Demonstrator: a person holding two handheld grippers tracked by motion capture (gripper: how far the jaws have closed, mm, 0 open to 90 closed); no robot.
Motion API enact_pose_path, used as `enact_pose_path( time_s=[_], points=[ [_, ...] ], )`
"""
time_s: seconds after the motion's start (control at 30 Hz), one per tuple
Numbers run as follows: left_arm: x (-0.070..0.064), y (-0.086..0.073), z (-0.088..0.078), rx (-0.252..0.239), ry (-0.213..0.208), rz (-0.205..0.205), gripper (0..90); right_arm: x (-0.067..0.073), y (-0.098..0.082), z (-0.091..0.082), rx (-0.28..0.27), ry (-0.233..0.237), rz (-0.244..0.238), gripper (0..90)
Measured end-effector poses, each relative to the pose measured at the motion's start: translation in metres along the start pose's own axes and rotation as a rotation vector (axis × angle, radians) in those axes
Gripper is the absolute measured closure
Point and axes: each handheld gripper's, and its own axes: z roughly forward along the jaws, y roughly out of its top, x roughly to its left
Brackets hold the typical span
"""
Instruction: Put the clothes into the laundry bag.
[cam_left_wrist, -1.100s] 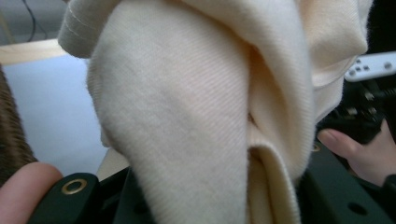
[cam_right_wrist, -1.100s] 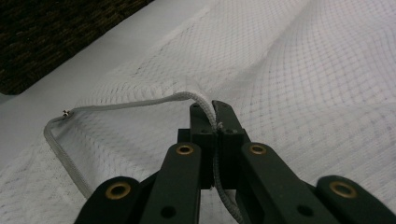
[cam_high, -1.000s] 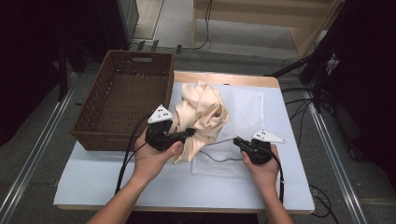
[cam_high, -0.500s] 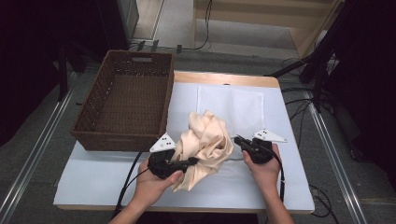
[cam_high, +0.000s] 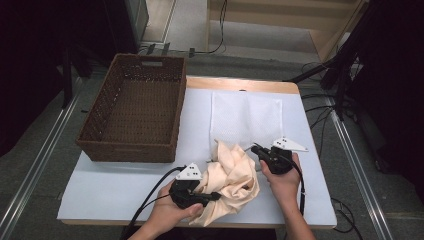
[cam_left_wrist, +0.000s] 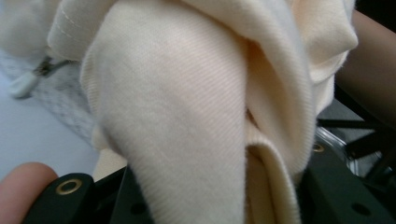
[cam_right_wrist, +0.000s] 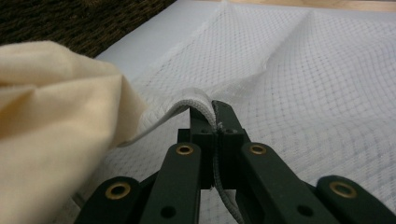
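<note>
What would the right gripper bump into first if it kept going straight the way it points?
Probably just more of the white mesh bag, whose edge the right gripper pinches. Past it the wooden table edge shows; depth is hard to judge.

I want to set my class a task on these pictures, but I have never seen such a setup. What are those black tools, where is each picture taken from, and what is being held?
A person holds a hand-operated gripper in each hand. The high view looks down on the table. The other two come from cameras riding on the grippers. On the table lie a wicker basket, a white mesh bag and a cream cloth. The left gripper has the cream cloth bunched between its jaws. The right gripper is shut on the mesh bag's hem.
</note>
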Motion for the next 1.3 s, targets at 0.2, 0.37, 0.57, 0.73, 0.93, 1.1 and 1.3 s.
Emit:
enact_pose_path(
  time_s=[0.2,0.37,0.57,0.73,0.93,1.1,1.3],
  points=[
    [-0.003,-0.003,0.010,0.066,-0.039,0.060,60.5,0.000,0.002,-0.002,-0.010,-0.001,0.005,89.5],
    [0.000,-0.003,0.009,0.070,0.013,0.029,41.9,0.000,0.002,-0.001,-0.003,-0.003,0.000,89.4],
    [0.010,0.012,-0.022,-0.084,0.038,-0.017,16.0,-0.001,0.003,-0.003,-0.003,-0.003,0.003,89.3],
    [0.024,0.033,-0.034,-0.153,0.117,-0.098,17.6,-0.001,0.003,-0.002,-0.003,-0.001,0.004,89.4],
    [0.029,0.055,0.016,-0.100,0.222,-0.069,23.3,0.002,0.004,-0.001,-0.006,0.003,-0.004,89.3],
    [0.043,0.068,0.048,0.030,0.219,-0.147,22.0,0.003,0.003,-0.002,-0.002,0.005,-0.006,89.4],
    [0.049,0.067,0.065,0.099,0.175,-0.145,19.3,0.004,0.000,0.000,0.011,0.008,-0.016,89.4]
  ],
)
